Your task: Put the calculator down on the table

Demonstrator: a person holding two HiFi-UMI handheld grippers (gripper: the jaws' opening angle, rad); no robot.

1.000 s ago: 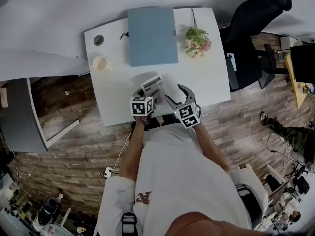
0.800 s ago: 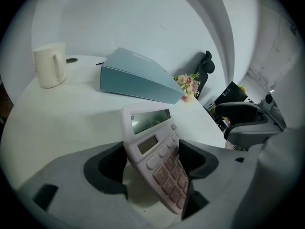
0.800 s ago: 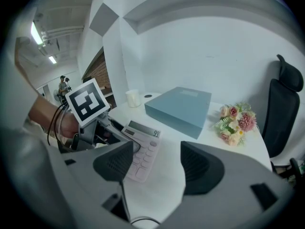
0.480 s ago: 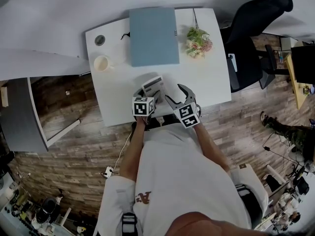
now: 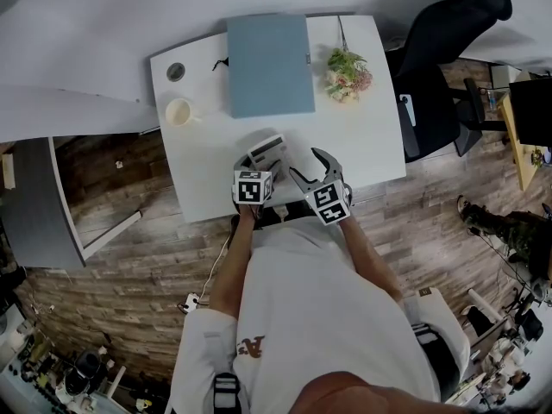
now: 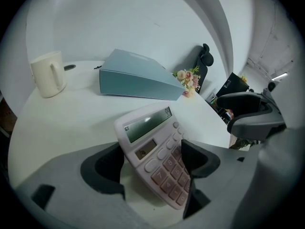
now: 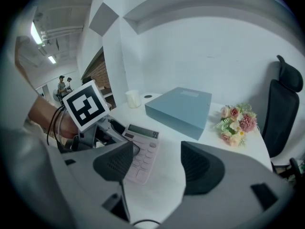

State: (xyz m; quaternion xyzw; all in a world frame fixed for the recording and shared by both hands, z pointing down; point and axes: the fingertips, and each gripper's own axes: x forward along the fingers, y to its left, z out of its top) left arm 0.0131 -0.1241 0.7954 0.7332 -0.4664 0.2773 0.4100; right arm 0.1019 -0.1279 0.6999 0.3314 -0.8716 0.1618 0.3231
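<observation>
Calculator [image 6: 148,144] lies near the table's [image 5: 362,145] front edge between the left tool's [image 6: 152,155] just-opening jaws; right tool [image 7: 156,162] open, empty.

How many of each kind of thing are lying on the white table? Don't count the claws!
Calculator: 1
Cup: 1
Blue box: 1
Bunch of flowers: 1
Total: 4
</observation>
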